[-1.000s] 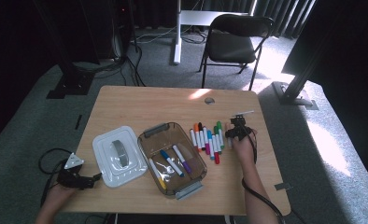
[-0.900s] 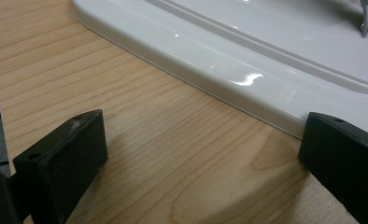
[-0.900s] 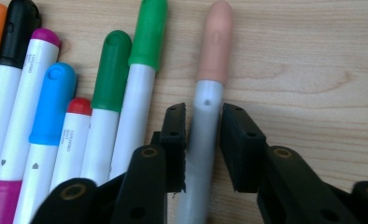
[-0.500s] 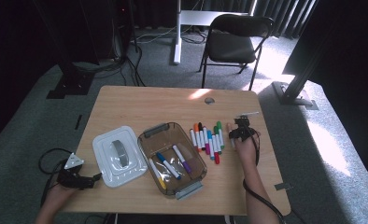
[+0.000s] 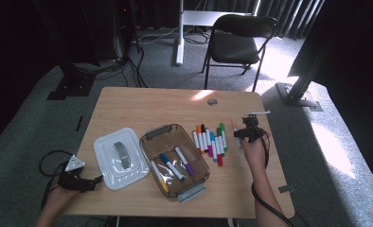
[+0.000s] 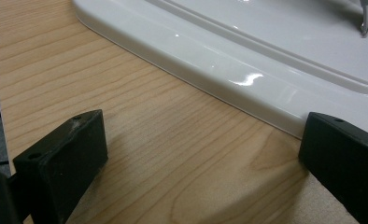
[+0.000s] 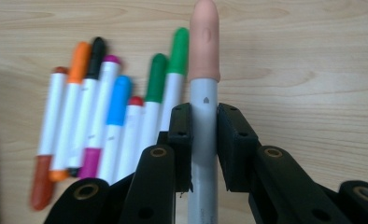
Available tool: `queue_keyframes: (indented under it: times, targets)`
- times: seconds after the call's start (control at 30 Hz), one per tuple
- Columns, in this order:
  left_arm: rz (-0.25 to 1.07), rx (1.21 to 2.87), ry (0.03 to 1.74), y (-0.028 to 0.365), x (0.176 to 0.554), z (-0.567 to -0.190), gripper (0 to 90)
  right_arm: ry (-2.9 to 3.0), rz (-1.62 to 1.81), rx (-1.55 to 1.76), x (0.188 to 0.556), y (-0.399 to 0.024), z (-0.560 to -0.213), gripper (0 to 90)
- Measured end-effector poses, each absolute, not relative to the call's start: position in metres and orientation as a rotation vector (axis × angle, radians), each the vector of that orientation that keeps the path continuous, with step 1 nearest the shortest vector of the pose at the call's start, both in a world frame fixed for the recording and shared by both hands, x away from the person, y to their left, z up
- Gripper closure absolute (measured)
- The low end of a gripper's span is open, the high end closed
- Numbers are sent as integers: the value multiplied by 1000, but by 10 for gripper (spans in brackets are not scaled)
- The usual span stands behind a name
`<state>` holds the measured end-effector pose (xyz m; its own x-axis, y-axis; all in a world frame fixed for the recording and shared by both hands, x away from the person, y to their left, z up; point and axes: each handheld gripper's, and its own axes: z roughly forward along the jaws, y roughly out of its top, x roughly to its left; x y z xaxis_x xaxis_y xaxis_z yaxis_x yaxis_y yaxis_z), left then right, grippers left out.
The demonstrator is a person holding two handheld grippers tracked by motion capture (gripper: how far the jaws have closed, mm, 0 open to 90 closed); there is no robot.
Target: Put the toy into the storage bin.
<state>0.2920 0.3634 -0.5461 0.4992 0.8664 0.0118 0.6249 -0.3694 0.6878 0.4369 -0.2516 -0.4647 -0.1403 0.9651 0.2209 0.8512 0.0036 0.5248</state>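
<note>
My right gripper (image 7: 204, 119) is shut on a marker (image 7: 204, 56) with a grey barrel and a peach cap, holding it just above the table. In the high view this marker (image 5: 234, 126) sticks out leftward and away from the right gripper (image 5: 244, 133), right of a row of several coloured markers (image 5: 210, 140) lying side by side. That row (image 7: 102, 116) lies left of the held marker. A clear container (image 5: 147, 143) at mid table holds three markers. My left gripper (image 5: 89, 182) stands open at the front left, its jaws on either side of bare wood (image 6: 196, 154) beside a white lid (image 6: 266, 56).
The white lid (image 5: 118, 158) lies flat left of the container. A round cable hole (image 5: 213, 101) sits near the table's far edge. A black folding chair (image 5: 236, 42) stands beyond the table. Bare wood stretches across the far half.
The right gripper has risen a little with the peach-capped marker between its jaws, drifting slightly to the right. The left gripper has stayed put.
</note>
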Motion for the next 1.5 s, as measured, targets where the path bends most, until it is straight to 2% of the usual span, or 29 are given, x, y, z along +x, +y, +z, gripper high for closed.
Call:
queue_keyframes:
  times: [0.43,0.87,1.23,1.5]
  targets:
    - [500,2120,1218,363,292,-546,17,2139,983,1753,409,-219,-416,766]
    - [503,2119,1217,363,292,-546,17,2276,1147,1530,377,-166,-372,766]
    - [502,2118,1217,363,292,-546,17,2421,1213,1382,363,-121,-364,766]
    - [502,2118,1217,363,292,-546,17,2524,1163,1332,363,-90,-379,766]
